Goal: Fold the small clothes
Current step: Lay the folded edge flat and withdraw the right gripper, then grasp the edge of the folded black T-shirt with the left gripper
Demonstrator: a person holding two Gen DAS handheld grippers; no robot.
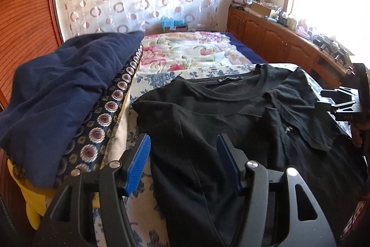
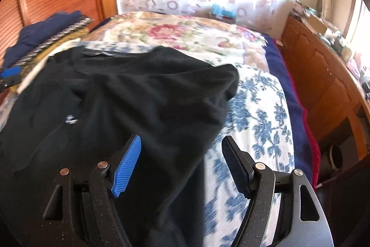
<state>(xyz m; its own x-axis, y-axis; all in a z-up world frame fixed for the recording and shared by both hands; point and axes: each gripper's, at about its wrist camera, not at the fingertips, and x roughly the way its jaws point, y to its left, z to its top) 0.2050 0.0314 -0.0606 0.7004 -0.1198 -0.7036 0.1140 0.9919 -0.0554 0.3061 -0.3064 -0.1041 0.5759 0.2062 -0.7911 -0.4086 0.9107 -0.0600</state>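
Blue-padded jaws of the left gripper fill the bottom of its view, parted with nothing clamped, above the left side of the black T-shirt. To fold well, each side should probably be pinched at the hem edge and carried over evenly, keeping the cloth flat. That shirt lies face-up mid-frame on the floral bedspread, one sleeve already turned inward at right. In its own view, the right gripper stands wide, empty, at the shirt's right edge.
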